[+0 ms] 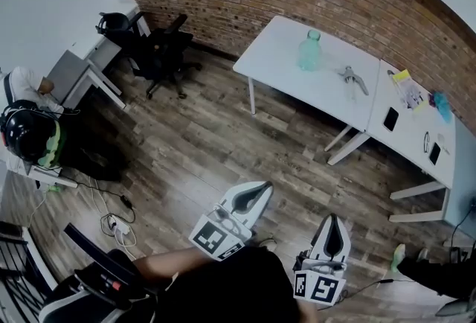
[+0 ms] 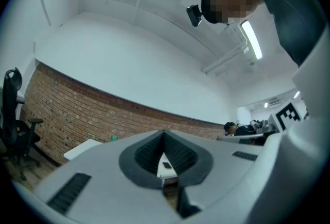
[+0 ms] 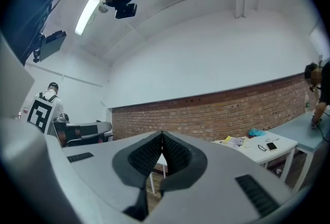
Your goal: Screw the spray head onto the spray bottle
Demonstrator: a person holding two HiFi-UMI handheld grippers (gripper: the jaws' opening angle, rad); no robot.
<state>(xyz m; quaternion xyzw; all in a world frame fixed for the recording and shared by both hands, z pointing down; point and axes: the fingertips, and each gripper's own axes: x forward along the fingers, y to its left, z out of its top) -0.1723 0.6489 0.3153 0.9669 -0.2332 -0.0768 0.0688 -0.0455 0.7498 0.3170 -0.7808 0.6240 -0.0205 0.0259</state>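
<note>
Fingers (image 2: 149, 153) are shut together and empty on the left gripper (image 1: 263, 187) and right gripper (image 1: 332, 219), well apart from the white counter (image 1: 275, 46) where the spray bottle (image 1: 310, 50) stands, spray head (image 1: 352, 78) lying near it.

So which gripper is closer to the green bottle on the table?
Left, slightly. The left gripper reaches further toward the bottle on the white table; the right gripper sits further back. Both are far off.

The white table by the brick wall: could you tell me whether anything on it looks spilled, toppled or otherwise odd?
Nothing stands out. The spray bottle stands upright on the table, the spray head lies apart from it, to its right in the head view, and no spill shows.
</note>
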